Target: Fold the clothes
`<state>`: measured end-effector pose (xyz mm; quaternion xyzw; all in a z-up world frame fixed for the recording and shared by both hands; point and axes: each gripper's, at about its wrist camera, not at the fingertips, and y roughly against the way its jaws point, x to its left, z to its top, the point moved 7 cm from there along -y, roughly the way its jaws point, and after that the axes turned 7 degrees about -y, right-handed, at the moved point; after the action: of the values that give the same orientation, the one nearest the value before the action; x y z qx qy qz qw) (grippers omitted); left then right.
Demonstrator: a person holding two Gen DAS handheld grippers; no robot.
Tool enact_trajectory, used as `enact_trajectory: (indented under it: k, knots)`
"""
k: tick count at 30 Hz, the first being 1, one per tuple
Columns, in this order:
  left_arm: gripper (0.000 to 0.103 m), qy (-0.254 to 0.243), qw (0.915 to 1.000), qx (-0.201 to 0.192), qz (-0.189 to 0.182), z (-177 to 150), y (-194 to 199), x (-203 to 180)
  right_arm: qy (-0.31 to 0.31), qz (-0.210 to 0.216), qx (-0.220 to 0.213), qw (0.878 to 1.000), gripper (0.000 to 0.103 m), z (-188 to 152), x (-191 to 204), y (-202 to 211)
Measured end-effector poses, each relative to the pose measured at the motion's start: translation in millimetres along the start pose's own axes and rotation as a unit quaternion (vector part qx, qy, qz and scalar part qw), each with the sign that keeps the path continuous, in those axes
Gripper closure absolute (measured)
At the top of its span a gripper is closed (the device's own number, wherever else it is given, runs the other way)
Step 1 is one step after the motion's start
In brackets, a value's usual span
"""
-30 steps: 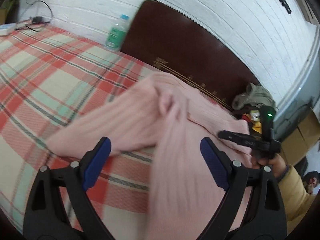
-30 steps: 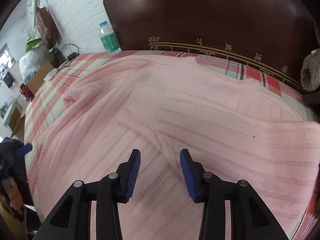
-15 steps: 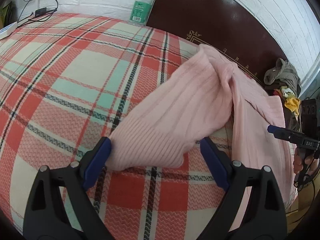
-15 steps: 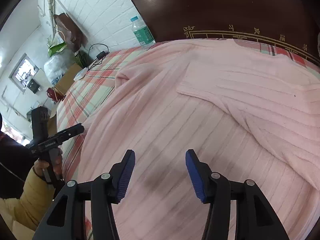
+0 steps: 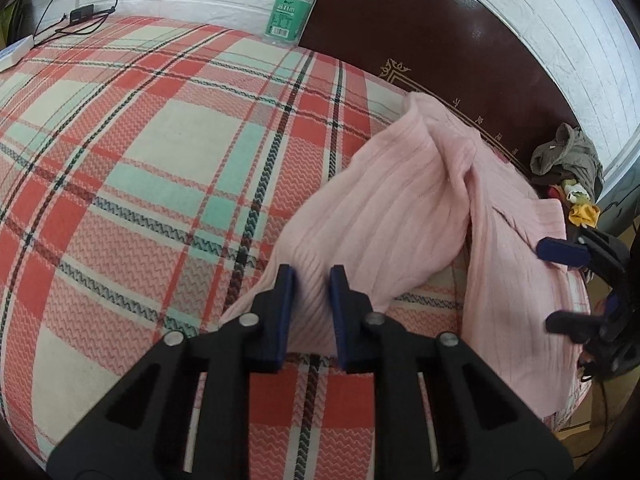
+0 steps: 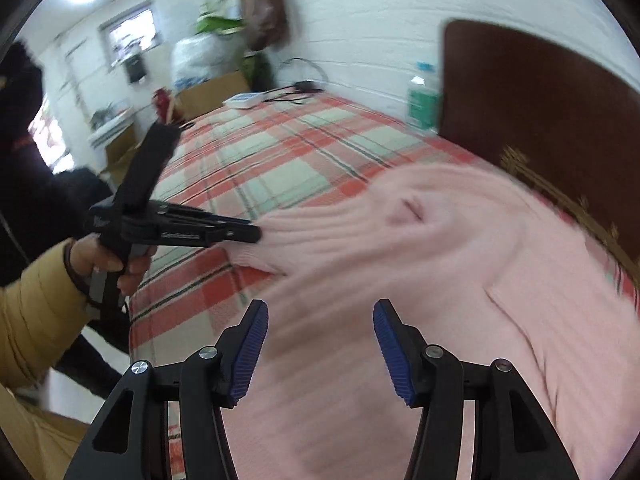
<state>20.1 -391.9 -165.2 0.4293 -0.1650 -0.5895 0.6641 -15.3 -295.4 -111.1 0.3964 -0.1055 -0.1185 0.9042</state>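
A pink ribbed sweater (image 5: 404, 216) lies on the plaid bed, its sleeve stretched out toward me. My left gripper (image 5: 311, 280) is shut on the sleeve cuff; it also shows in the right wrist view (image 6: 256, 234), pinching the sleeve (image 6: 320, 224) at the left. My right gripper (image 6: 318, 336) is open and empty, just above the sweater's body (image 6: 500, 312). It also shows at the right edge of the left wrist view (image 5: 568, 254), over the sweater's far side.
The bed has a red, green and cream plaid sheet (image 5: 160, 152) and a dark wooden headboard (image 5: 440, 36). A green-labelled water bottle (image 5: 289, 8) stands by the headboard. A charger and cable (image 5: 80, 16) lie at the far corner. Clothes (image 5: 568, 156) are piled at the right.
My left gripper has closed on the sleeve cuff. My right gripper has swung left over the sweater and stays open; its view is blurred with motion.
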Motion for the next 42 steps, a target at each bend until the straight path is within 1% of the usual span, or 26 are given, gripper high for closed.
enact_trajectory:
  k: [1, 5, 8, 9, 10, 12, 13, 14, 15, 16, 17, 18, 21, 23, 25, 28, 30, 32, 35, 38, 40, 42]
  knots:
    - [0.082, 0.005, 1.0000, -0.001, -0.005, 0, 1, 1, 0.038, -0.008, 0.006, 0.999, 0.047, 6, 14, -14]
    - [0.082, 0.021, 0.9995, -0.002, -0.024, 0, 2, 6, 0.099, -0.021, 0.046, 0.994, 0.047, 3, 36, -69]
    - [0.082, 0.024, 0.9993, 0.000, -0.030, -1, 3, 8, 0.142, -0.031, 0.077, 0.986, 0.047, 0, 51, -109]
    - [0.082, 0.025, 0.9992, -0.001, -0.032, -2, 3, 8, 0.135, -0.033, 0.073, 0.988, 0.047, 3, 50, -114]
    - [0.079, 0.029, 0.9989, -0.003, -0.036, -1, 4, 9, 0.126, -0.034, 0.068, 0.989, 0.047, 7, 48, -118]
    - [0.071, 0.045, 0.9977, -0.013, -0.048, 0, 9, 12, 0.107, -0.044, 0.059, 0.992, 0.047, 14, 41, -125]
    - [0.063, 0.059, 0.9964, -0.019, -0.058, 1, 12, 15, 0.098, -0.044, 0.059, 0.992, 0.047, 17, 39, -128]
    - [0.055, 0.073, 0.9946, -0.028, -0.068, 1, 16, 18, 0.089, -0.042, 0.061, 0.993, 0.051, 20, 37, -131]
    - [0.053, 0.086, 0.9927, -0.037, -0.075, 2, 21, 21, 0.080, -0.040, 0.062, 0.994, 0.066, 23, 36, -134]
    - [0.053, 0.096, 0.9911, -0.046, -0.080, 2, 26, 23, 0.068, -0.043, 0.065, 0.995, 0.076, 27, 31, -137]
    - [0.053, 0.103, 0.9900, -0.055, -0.079, 2, 32, 26, 0.048, -0.038, 0.067, 0.996, 0.090, 33, 25, -136]
    - [0.053, 0.107, 0.9892, -0.062, -0.078, 2, 38, 28, 0.027, -0.032, 0.068, 0.997, 0.092, 40, 20, -135]
    - [0.052, 0.104, 0.9882, -0.080, -0.080, 1, 54, 27, -0.055, 0.008, 0.032, 0.998, 0.093, 65, -3, -111]
    - [0.048, 0.086, 0.9892, -0.088, -0.080, 3, 61, 19, -0.112, 0.040, 0.002, 0.993, 0.093, 85, -22, -89]
    - [0.047, 0.058, 0.9905, -0.090, -0.085, 7, 65, 4, -0.164, 0.073, -0.033, 0.983, 0.094, 107, -43, -63]
    - [0.045, -0.001, 0.9903, -0.091, -0.105, 20, 62, -34, -0.223, 0.118, -0.086, 0.964, 0.094, 139, -70, -23]
    - [0.045, -0.037, 0.9893, -0.082, -0.115, 30, 51, -62, -0.250, 0.144, -0.117, 0.950, 0.094, 155, -83, 2]
    - [0.045, -0.067, 0.9880, -0.070, -0.120, 40, 36, -88, -0.270, 0.160, -0.145, 0.939, 0.094, 167, -94, 23]
    - [0.045, -0.095, 0.9877, -0.047, -0.115, 55, 6, -117, -0.293, 0.167, -0.177, 0.925, 0.094, 175, -112, 50]
    - [0.045, -0.114, 0.9870, -0.031, -0.109, 66, -19, -140, -0.314, 0.169, -0.189, 0.915, 0.094, 171, -130, 66]
    - [0.045, -0.128, 0.9863, -0.032, -0.099, 73, -31, -156, -0.331, 0.174, -0.192, 0.907, 0.094, 163, -143, 73]
    - [0.045, -0.131, 0.9872, -0.037, -0.084, 84, -41, -167, -0.350, 0.180, -0.193, 0.899, 0.094, 152, -154, 81]
